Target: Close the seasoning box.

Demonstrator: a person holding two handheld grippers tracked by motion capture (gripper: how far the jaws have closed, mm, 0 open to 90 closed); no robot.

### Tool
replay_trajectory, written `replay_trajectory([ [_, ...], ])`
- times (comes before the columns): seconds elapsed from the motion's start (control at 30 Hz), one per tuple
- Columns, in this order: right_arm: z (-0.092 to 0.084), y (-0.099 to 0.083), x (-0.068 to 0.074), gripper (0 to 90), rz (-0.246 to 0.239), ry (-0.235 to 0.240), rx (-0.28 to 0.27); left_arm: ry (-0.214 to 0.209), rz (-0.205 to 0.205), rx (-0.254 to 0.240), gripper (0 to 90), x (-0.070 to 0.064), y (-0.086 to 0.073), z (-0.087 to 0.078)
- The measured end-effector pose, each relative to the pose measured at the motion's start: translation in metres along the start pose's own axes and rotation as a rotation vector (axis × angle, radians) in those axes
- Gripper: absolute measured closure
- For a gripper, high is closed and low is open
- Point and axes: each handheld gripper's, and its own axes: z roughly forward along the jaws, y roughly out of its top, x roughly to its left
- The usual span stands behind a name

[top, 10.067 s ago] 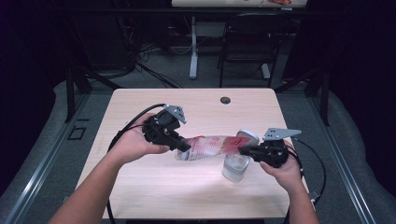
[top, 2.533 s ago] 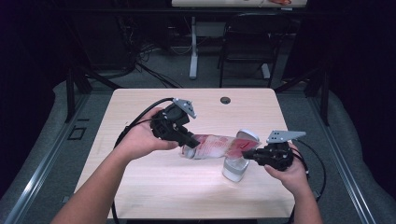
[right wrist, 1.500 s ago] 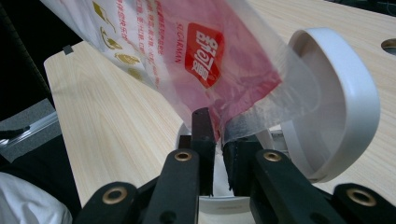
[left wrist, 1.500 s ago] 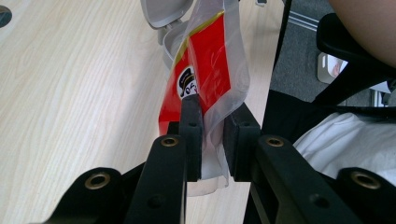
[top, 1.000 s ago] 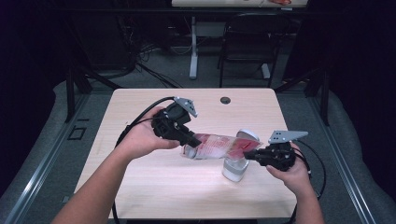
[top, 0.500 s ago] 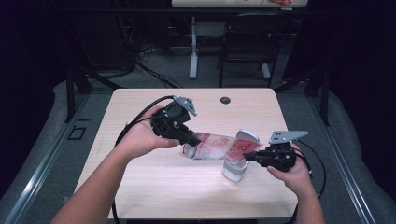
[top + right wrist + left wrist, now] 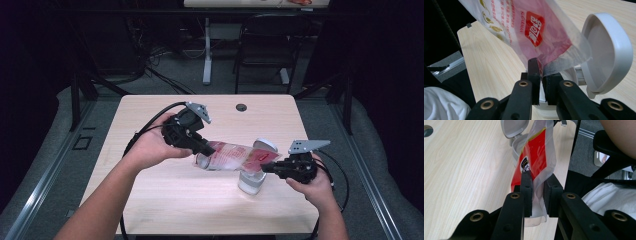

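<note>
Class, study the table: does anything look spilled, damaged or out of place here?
Nothing stands out. The red-printed plastic bag is held slanted between the left gripper and the right gripper over the white container, whose hinged lid stands open. No spill shows on the table.

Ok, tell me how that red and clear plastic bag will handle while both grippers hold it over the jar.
Probably floppy: the bag sags between the left gripper and right gripper. Likely light, since its thin film wrinkles at the pads. Possibly slippery: the glossy film is pinched only at its edges, so it might slide free above the open jar.
</note>
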Motion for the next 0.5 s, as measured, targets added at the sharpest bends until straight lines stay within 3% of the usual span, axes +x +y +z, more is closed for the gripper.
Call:
replay_trajectory([
  [0.5,0.0028,0.0006,0.0007,85.2,-0.001,-0.002,0.001,0.006,0.006,-0.002,79.7,-0.0009,0.0003,-0.0026],
])
